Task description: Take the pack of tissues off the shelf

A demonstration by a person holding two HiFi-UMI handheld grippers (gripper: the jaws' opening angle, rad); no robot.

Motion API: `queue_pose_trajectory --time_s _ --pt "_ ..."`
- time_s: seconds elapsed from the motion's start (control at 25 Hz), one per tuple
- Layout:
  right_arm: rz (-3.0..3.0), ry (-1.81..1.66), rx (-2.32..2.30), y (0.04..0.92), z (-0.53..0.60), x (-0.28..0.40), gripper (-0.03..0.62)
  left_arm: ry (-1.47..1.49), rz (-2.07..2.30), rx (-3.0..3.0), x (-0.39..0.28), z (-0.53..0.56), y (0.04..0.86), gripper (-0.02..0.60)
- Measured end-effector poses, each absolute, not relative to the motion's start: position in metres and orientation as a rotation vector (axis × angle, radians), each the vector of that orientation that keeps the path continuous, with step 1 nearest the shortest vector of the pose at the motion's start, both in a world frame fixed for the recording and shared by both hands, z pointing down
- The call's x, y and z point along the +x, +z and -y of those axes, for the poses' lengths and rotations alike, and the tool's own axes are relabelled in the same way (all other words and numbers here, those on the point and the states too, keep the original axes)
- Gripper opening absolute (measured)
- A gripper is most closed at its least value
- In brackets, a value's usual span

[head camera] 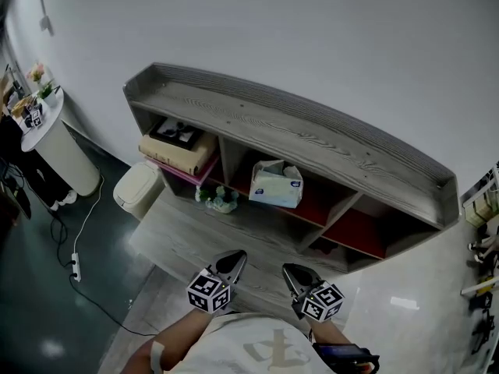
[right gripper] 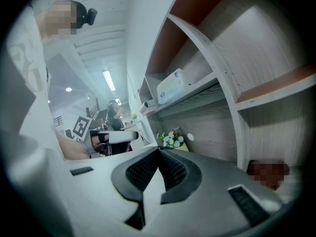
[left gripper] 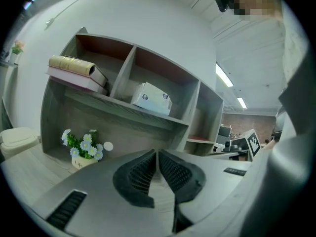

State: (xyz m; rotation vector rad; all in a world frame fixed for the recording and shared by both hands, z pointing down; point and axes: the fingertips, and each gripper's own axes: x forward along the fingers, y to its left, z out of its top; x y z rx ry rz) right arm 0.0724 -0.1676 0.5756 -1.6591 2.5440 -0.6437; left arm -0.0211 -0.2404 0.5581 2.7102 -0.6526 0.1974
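The pack of tissues (head camera: 276,184) is white and pale blue and sits in the middle compartment of the grey wooden shelf (head camera: 312,135). It also shows in the left gripper view, pack of tissues (left gripper: 152,98), and small in the right gripper view, pack of tissues (right gripper: 171,86). My left gripper (head camera: 236,259) hovers well in front of the shelf, jaws shut and empty, left gripper (left gripper: 157,152). My right gripper (head camera: 290,269) hangs beside it, shut with nothing held, right gripper (right gripper: 159,150). Both are well short of the pack.
Stacked books (head camera: 179,153) fill the left compartment. A small pot of flowers (head camera: 217,199) stands on the low wooden platform (head camera: 187,244) below. A white bin (head camera: 137,188) sits left of the shelf, and a round white stand (head camera: 54,146) farther left. A power strip and cable (head camera: 76,265) lie on the floor.
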Motion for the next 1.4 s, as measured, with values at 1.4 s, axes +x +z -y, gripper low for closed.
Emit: queue_pose_trajectory --time_s 1.4 --pt "-2.457 -0.643 -1.728 0.58 0.173 0.102 0.005 0.153 0.787 2.894 0.058 0.374 0.432 0.075"
